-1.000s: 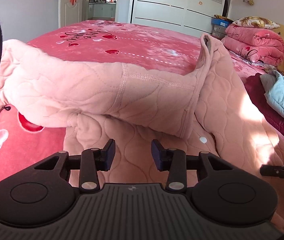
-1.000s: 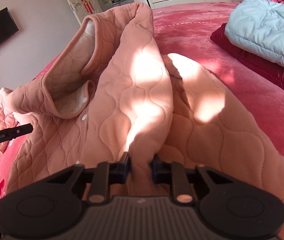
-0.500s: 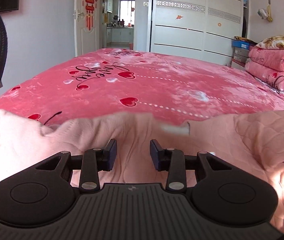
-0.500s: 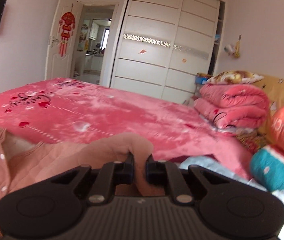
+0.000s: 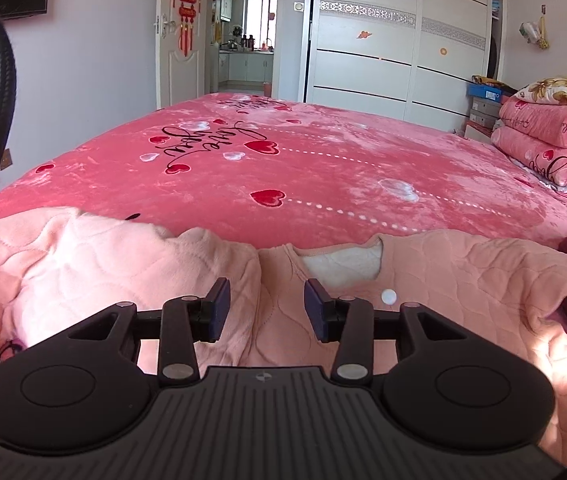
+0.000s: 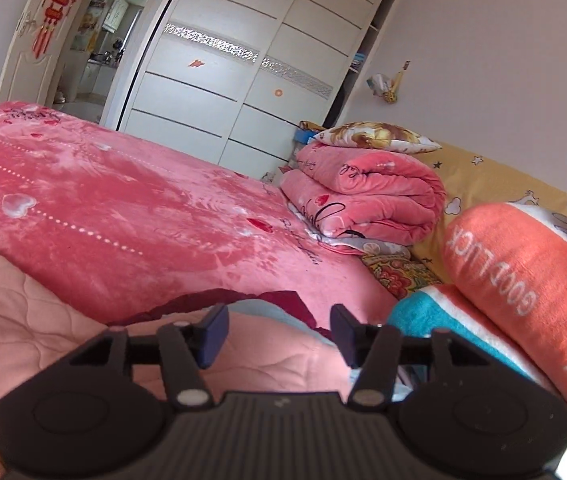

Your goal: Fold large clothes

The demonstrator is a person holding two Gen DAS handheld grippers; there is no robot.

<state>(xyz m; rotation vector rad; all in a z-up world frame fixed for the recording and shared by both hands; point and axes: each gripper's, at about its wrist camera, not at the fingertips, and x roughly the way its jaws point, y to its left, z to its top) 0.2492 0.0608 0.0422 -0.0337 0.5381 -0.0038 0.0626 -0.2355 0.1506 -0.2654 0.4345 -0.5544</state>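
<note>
Spread across the lower half of the left wrist view on a red heart-print bedspread (image 5: pixel 303 168): a pink quilted garment (image 5: pixel 463 276), neckline and white button at lower centre. Left gripper (image 5: pixel 266 308) opening, nothing between the pads, cloth lying beneath. Right gripper (image 6: pixel 277 334) likewise opening and empty above the same garment at lower left, folded blankets (image 6: pixel 367 196) at right.

Pink heart-print bedspread (image 5: pixel 323 168), white wardrobe (image 5: pixel 399 40), folded pink quilts (image 6: pixel 367 196), orange lettered bolster (image 6: pixel 523 280), red door ornament (image 5: pixel 184 4)
</note>
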